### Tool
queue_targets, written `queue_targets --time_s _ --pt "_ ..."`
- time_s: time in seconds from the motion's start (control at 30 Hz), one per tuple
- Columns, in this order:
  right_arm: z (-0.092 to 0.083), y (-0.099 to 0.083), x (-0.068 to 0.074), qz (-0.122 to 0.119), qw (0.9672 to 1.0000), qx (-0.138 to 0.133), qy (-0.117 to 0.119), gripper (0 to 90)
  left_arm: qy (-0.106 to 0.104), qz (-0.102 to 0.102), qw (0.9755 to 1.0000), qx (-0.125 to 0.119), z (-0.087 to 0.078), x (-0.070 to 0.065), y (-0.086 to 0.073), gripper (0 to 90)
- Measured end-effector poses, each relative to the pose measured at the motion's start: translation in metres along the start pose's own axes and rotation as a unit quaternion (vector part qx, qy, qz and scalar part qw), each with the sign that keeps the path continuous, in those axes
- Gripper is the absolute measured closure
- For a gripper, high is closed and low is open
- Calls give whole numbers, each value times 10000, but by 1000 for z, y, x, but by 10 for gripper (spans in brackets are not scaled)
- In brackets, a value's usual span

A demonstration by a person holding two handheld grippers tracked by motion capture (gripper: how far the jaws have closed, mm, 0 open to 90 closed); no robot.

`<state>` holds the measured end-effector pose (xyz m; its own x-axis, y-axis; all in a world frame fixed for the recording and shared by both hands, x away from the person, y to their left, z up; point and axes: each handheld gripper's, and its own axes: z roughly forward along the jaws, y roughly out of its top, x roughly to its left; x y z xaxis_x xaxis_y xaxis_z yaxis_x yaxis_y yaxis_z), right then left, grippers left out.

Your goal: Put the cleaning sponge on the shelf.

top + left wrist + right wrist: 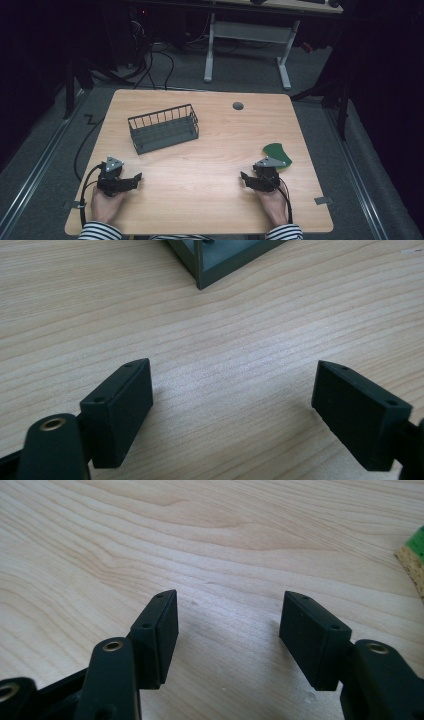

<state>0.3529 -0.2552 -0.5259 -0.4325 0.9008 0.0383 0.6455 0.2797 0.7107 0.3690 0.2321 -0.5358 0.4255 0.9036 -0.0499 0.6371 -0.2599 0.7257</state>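
**Wooden table, dark room: both grippers at rest**

On the table (210, 150) we log the left gripper (232, 412) and right gripper (227, 635), jaws spread wide, empty, apparently parked. Wire basket (162, 127) at eleven o'clock; green sponge (277, 154) just beside the right gripper, at one o'clock of it.

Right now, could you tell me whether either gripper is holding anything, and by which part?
Nothing is held: the left gripper and the right gripper both stand open over bare table.
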Motion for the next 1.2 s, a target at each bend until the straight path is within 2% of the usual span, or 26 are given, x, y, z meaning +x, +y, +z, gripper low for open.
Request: queue_targets --time_s 0.13,0.23,0.37,0.47,0.6,0.63,0.73,0.8,0.93,1.0,1.2 --pt "-5 10 3 -6 9997 -59 220 421 -137 -129 9998 15 0 1 4 208" --pt "-7 23 4 18 9990 -166 407 426 -52 -212 9997 83 0 1 8 255" --pt "-2 41 9 -32 9979 -258 601 485 6 -364 9993 -54 -1 3 17 311" --pt "6 54 12 -11 9967 -274 761 515 42 -374 9993 -54 0 4 25 339" --pt "17 73 16 -187 9970 -282 692 569 145 -313 9994 -88 3 4 38 378" --pt "20 78 17 -197 9970 -251 712 577 131 -343 9992 -181 3 5 41 390" --pt "31 93 20 -239 9965 -29 794 617 172 -279 9992 -230 8 6 50 405" --pt "38 101 24 -319 9964 24 780 636 106 -363 9986 -357 12 7 51 421" --pt "52 119 32 -303 9962 -38 812 681 144 -456 9984 -299 19 12 50 433" --pt "60 126 36 -307 9958 -76 855 681 151 -498 9980 -357 20 15 50 453" --pt "84 147 49 -381 9965 21 738 680 200 -438 9982 -361 24 19 49 480"
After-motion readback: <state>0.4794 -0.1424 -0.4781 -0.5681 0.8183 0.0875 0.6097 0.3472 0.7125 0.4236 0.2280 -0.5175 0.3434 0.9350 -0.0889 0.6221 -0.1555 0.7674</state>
